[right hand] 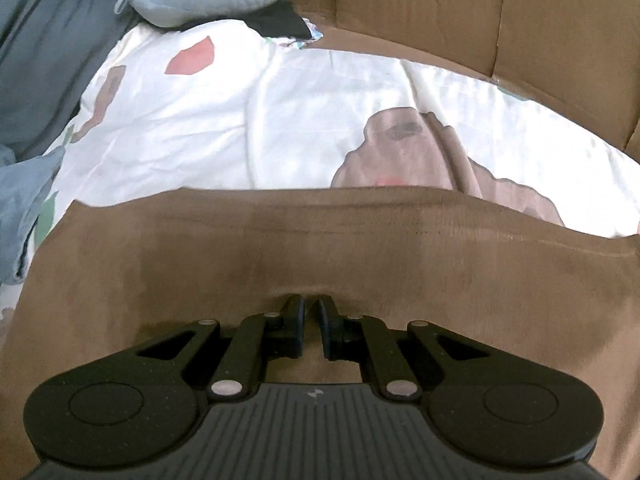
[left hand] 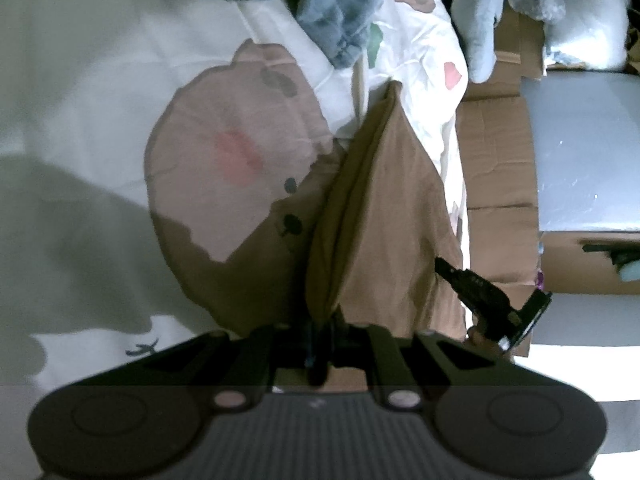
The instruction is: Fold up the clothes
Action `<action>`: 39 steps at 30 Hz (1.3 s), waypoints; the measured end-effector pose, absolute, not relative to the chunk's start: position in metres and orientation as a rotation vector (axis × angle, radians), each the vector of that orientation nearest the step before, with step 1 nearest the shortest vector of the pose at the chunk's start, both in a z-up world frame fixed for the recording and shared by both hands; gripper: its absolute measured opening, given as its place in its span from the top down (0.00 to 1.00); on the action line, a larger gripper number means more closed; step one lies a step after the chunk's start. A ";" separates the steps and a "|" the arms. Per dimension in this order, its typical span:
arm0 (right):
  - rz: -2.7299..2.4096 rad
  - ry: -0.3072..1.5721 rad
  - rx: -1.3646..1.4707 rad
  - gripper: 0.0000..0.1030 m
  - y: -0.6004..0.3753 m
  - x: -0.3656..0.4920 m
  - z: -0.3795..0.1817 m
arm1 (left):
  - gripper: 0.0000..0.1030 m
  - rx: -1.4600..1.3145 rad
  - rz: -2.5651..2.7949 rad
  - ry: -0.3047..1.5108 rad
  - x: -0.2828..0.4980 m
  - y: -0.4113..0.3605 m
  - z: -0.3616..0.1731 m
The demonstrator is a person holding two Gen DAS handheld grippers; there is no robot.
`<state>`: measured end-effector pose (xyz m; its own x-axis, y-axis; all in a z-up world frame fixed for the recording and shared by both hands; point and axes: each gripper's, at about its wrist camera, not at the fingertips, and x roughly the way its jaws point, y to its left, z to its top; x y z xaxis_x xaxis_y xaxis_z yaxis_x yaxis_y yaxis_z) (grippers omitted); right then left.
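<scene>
The left gripper [left hand: 320, 332] was clamped on a fold of the brown garment [left hand: 380, 216], which lay stretched across the printed white bedsheet [left hand: 100, 100]. The right gripper [right hand: 311, 304] pinched the same garment [right hand: 360, 248] at its near edge, beside cardboard boxes [right hand: 520, 20].

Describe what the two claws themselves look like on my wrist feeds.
Both the left claw and right claw are matte black: slim fingers on scissor-like linkages with silver rivets, two round discs either side, and a ribbed dark-grey body. No cables or sleeves visible.
</scene>
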<state>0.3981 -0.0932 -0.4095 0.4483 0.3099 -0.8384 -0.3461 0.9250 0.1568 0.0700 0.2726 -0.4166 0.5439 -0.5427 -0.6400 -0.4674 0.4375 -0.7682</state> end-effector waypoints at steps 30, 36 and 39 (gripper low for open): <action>0.469 0.999 0.068 0.62 -0.106 0.399 -0.343 | 0.92 -1.132 -0.133 0.981 0.089 0.253 -0.358; 0.537 0.951 0.044 0.59 -0.105 0.355 -0.305 | 0.92 -1.127 -0.156 0.962 0.102 0.237 -0.340; 0.586 0.940 0.023 0.56 -0.101 0.329 -0.288 | 0.92 -1.115 -0.163 0.968 0.111 0.230 -0.332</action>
<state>0.3293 -0.1012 -0.2884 0.4470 0.4827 -0.7531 -0.4633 0.8451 0.2668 0.1110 0.2299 -0.3317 0.6007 -0.5566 -0.5739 -0.3380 0.4737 -0.8132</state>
